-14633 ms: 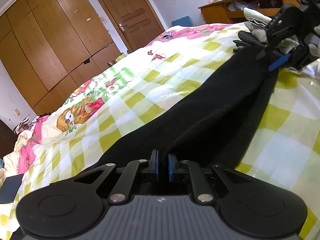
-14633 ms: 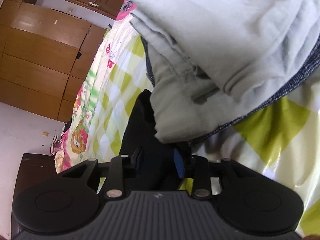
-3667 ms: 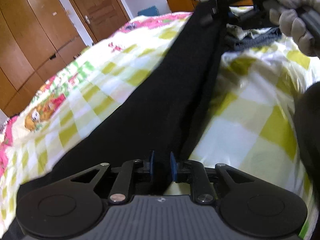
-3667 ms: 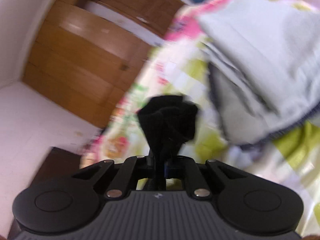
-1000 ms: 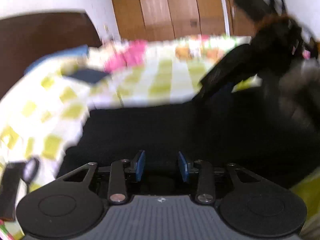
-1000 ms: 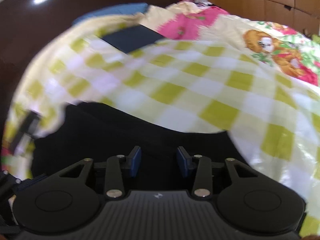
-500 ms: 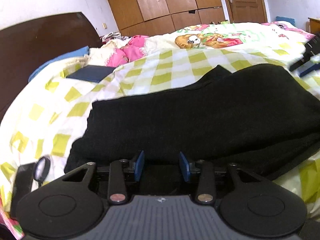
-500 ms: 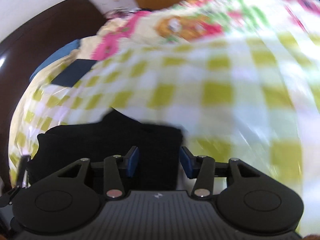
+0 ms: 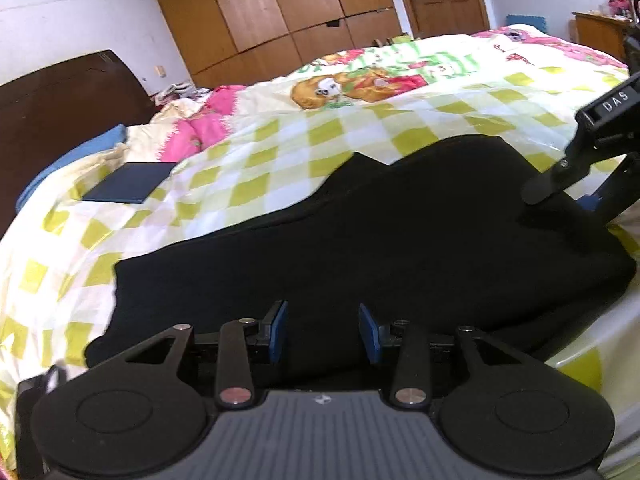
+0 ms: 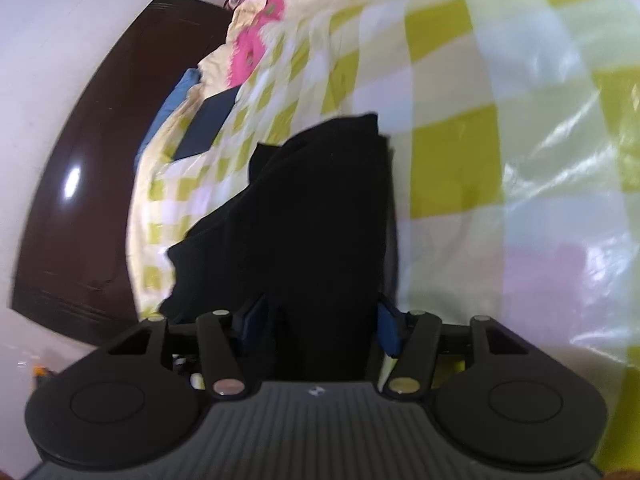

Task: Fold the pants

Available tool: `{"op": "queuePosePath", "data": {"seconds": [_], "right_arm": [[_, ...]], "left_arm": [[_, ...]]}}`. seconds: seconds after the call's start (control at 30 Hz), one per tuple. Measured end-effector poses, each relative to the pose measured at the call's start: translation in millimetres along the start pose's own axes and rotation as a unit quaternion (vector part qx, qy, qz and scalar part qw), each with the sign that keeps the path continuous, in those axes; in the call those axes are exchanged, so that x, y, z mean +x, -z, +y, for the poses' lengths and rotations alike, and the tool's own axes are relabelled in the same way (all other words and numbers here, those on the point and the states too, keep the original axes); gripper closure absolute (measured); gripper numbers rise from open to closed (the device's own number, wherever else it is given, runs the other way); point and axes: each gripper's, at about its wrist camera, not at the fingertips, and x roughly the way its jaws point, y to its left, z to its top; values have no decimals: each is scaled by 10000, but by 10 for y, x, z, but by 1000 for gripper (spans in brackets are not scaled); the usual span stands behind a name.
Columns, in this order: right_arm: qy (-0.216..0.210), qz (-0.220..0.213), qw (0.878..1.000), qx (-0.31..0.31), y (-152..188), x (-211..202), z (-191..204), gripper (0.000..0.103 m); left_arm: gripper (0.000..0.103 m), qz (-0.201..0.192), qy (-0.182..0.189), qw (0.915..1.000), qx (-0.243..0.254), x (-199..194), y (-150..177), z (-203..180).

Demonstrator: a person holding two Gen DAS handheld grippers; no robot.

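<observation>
Pants [image 9: 380,240] lie as a black, doubled-over slab on the bed [image 9: 280,152], close to its near edge, with the headboard [image 9: 60,100] off to the left in the left wrist view.

At the left gripper [image 9: 322,332] the blue pads stand apart with nothing pinched; the cloth's near edge lies just under and ahead of them. The right gripper [image 9: 568,196] sits over the cloth's right end in that view. Its own camera shows its jaws opening, with a thick black fold [image 10: 320,220] running up between the pads, and the pads do not seem to press on it, though the dark cloth hides the contact on the left side.

Outward from there, the far edge of the pants has an uneven outline with a small peak poking up, so the layers are not squared. A dark flat book [image 9: 128,187] lies well apart, toward the headboard.

The fabric looks soft, thick and limp, fleece-like, light enough for one gripper but with no stiffness: it will likely sag and bunch wherever it is not supported. The shiny bedcover looks slippery, so the stack may slide when tugged. Best hold is probably at an end, both corners at once, pinching all layers together.
</observation>
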Motion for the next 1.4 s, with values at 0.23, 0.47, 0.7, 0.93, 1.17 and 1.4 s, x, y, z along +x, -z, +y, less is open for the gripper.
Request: {"op": "queuePosePath", "data": {"seconds": [0.23,0.47,0.7,0.93,1.17,1.4], "right_arm": [[-555,-75,9956,753,8,411,-89,85],[-994,-190,9901,971,54,11,-168,89],[-670,-812,9886,1072,13,-912,-479,89],[185,-1499,9844,905,247,-1955,-627,89],[321,-1717,9787,1082,457,-2042,-699,89],[445,-1776,9769,1104,476,-2075,-642,89]], "left_arm": [[50,107,-18,9988,478,210,-151,-239],[71,325,226,9916,1230,143,-238,-735],[92,57,876,9824,1650,-79,-422,-1651],[71,-603,1468,9787,1304,-369,-661,-2146],[67,-914,976,9848,1110,-181,-854,-2136],[66,-907,796,9849,1245,80,-952,-2041]]}}
